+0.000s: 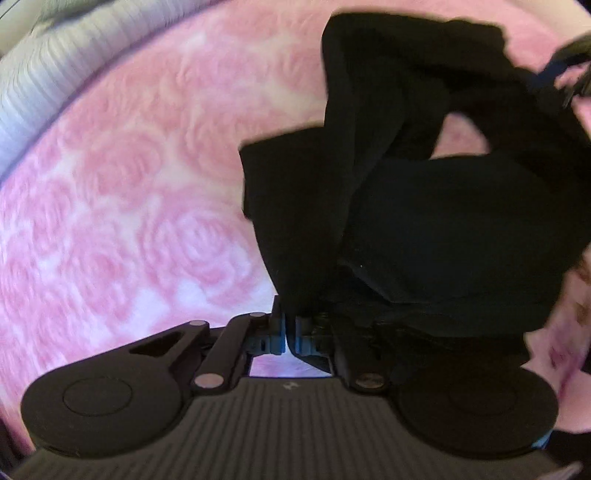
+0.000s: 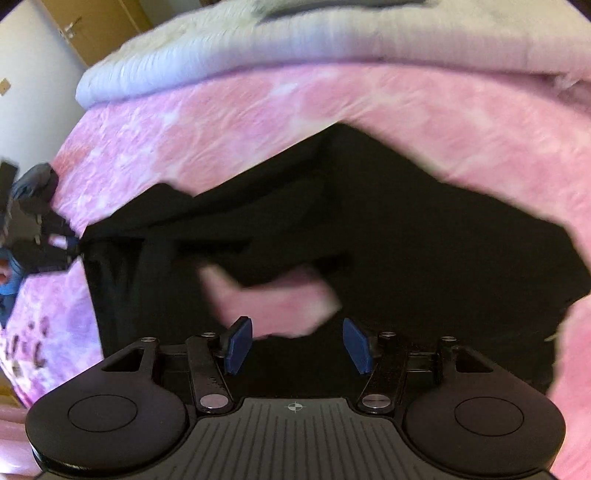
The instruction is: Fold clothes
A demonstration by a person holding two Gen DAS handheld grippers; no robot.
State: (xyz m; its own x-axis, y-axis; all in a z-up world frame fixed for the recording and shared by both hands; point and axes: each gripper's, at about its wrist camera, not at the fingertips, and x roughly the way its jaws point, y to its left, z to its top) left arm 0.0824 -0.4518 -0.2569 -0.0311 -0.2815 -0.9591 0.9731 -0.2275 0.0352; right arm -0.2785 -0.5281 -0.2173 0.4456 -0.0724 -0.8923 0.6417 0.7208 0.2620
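Note:
A black garment [image 1: 424, 221] lies crumpled on a pink rose-patterned bedspread [image 1: 129, 184]. My left gripper [image 1: 290, 332] is shut, and an edge of the black cloth runs down into its blue pads. In the right wrist view the same garment [image 2: 406, 229] spreads across the bed, and the left gripper [image 2: 72, 245] pinches its left corner. My right gripper [image 2: 297, 345] hovers over the near part of the cloth, its blue pads [image 2: 239, 345] apart and nothing clamped between them. A gap in the cloth shows pink bedspread [image 2: 273, 299] just ahead of it.
A white ribbed blanket [image 2: 258, 55] is bunched along the far side of the bed, also at the upper left in the left wrist view [image 1: 44, 74]. A wooden door [image 2: 85, 26] and a pale wall [image 2: 29, 85] stand beyond the bed's left corner.

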